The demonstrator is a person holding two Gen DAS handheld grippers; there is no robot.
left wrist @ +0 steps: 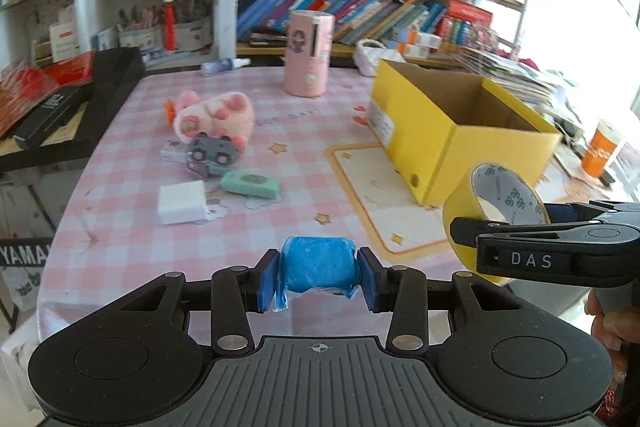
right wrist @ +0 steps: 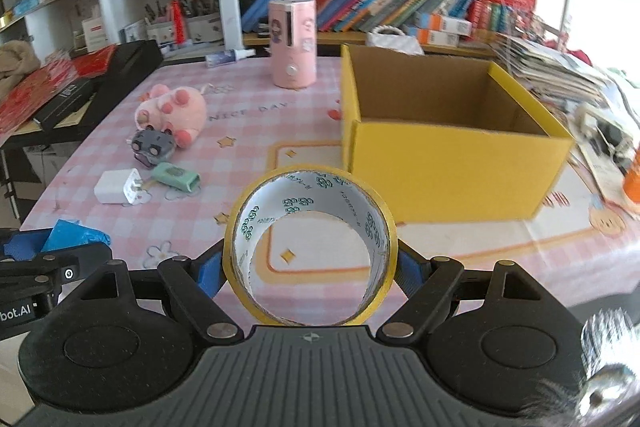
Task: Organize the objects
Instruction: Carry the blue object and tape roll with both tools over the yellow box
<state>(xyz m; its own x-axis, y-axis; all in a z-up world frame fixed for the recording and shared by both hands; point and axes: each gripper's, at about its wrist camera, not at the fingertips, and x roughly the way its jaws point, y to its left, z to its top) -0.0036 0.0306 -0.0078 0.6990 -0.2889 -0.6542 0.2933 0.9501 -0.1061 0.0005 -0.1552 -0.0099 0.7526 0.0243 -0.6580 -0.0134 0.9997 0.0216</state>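
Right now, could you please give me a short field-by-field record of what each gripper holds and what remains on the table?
left gripper: shut on blue packet
right gripper: shut on yellow tape roll, hole facing the camera
yellow box: open, nothing visible inside
left on table: pink plush toy, grey toy car, white charger, green case, pink cylinder

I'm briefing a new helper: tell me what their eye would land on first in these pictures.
First, the open yellow box on the right of the pink checked tablecloth, with nothing visible inside. Next, what the tongs carry: the right tongs clamp a yellow tape roll and the left tongs squeeze a blue wrapped bundle. A pink plush toy lies left of the box.
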